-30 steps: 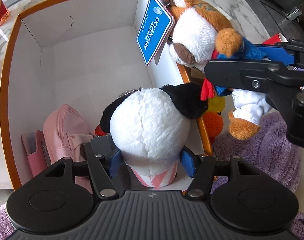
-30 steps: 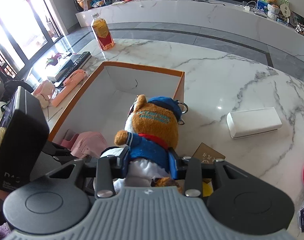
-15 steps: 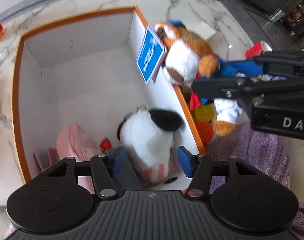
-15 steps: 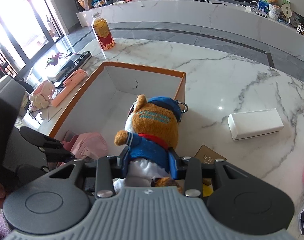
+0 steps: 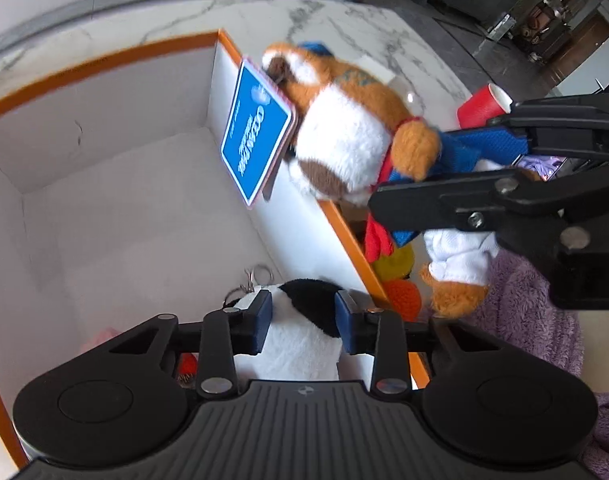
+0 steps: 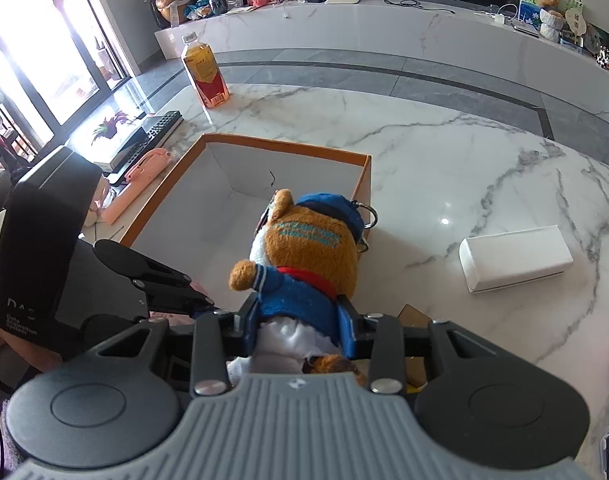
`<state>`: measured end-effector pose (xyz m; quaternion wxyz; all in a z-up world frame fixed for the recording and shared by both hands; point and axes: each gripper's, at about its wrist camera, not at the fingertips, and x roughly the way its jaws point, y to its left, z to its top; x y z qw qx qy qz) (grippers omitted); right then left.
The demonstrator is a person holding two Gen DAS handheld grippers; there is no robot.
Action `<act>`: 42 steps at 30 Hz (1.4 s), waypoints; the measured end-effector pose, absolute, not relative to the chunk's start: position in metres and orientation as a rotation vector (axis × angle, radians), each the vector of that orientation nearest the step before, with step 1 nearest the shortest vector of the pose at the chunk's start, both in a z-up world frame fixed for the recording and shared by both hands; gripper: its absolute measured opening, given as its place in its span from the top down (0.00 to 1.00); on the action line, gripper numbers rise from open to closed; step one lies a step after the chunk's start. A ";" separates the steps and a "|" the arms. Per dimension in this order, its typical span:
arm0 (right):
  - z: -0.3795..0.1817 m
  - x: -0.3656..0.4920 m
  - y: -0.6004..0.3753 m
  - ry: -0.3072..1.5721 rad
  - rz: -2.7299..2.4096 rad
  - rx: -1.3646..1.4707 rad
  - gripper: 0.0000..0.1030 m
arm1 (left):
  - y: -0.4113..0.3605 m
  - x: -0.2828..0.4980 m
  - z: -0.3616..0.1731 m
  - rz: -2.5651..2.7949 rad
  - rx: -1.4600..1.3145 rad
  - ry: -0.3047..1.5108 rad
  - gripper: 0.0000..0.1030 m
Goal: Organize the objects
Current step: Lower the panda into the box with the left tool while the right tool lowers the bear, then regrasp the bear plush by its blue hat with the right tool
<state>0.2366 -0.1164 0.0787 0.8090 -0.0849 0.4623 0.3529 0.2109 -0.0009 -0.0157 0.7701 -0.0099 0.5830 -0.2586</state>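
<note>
A: On the left, the left claw is seen low inside the orange-rimmed box. Its jaws have just been closing, and the black-and-white plush sits between the blue pads, which look pressed into its fur on both sides, though the contact is blurred.

B: A key ring is spotted just ahead of that claw, at the plush's far end. Something pink and a red bit are glimpsed off to the claw's left, deep in the box.

A: Moving right, the right claw is clamped on the brown bear plush, gripped around its blue jacket. The bear is held above the box's right wall, its head pointing away from the claw.

B: A blue tag is seen hanging from the bear's head, over the inside of the box.

A: Ahead and to the left of the right claw, a bottle of orange drink is stood on the marble bench. To the claw's right, a white case is laid flat.

B: And a red cup is noted beyond the bear, with a purple fleece spread beneath it.
</note>
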 end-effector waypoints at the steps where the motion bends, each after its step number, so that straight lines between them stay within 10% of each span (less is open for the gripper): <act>1: 0.079 0.237 -0.117 0.988 0.761 -0.182 0.61 | 0.001 0.211 -0.016 -0.551 -0.024 1.275 0.64; 24: 0.049 0.239 -0.016 0.824 1.164 -0.662 0.61 | 0.109 0.205 0.070 -0.220 0.028 1.062 0.57; 42: -0.016 0.267 0.047 1.101 0.991 -0.571 0.61 | 0.164 0.208 0.038 -0.171 -0.098 1.102 0.58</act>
